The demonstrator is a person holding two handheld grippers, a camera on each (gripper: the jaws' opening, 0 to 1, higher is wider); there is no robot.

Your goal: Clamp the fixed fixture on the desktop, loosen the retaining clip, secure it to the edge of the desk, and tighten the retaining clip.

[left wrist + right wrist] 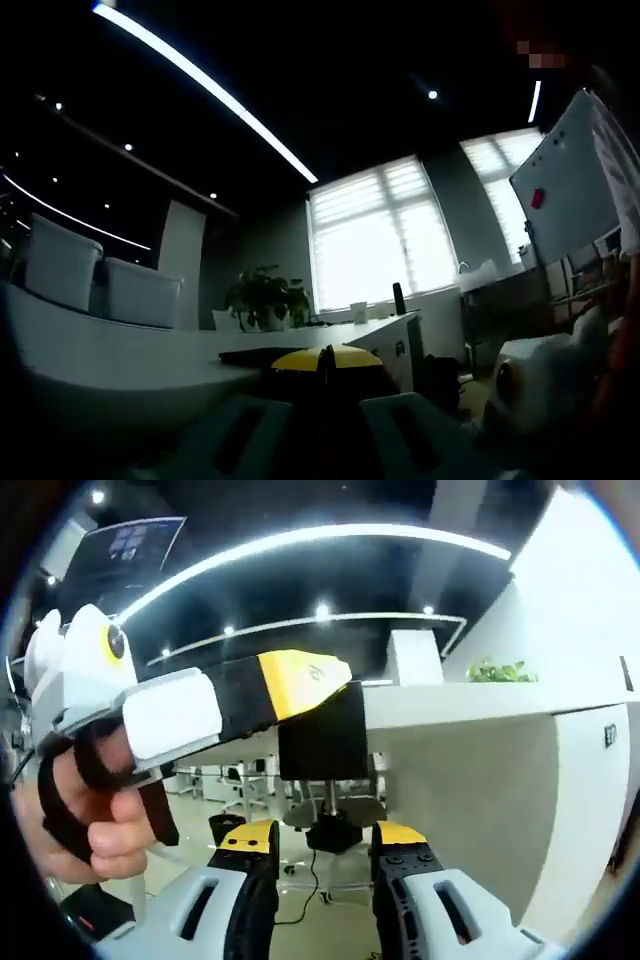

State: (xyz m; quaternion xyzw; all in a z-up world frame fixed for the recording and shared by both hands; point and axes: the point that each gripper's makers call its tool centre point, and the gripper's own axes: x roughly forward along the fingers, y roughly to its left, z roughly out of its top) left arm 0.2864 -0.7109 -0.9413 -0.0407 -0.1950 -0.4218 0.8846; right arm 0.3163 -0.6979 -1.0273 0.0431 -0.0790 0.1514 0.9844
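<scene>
The black fixture point(320, 730) sits over the edge of the white desk point(480, 705). Its screw stem and dark knob point(332, 832) hang below the desk edge. My left gripper point(300, 675), held by a hand point(110, 825), comes in from the left and is shut on the top of the fixture. In the left gripper view its yellow tips point(325, 358) meet on the fixture, whose flat black part point(255, 355) lies on the desk top point(120, 350). My right gripper point(325, 835) is below the desk edge. It is open, with its jaws on either side of the knob and not touching it.
A potted plant point(265, 295) stands on the desk near the bright windows point(380, 240). White chair backs point(60, 262) line the desk's far side, and a whiteboard point(565, 180) stands at the right. Office chairs point(235, 780) and a cable point(300, 890) are on the floor under the desk.
</scene>
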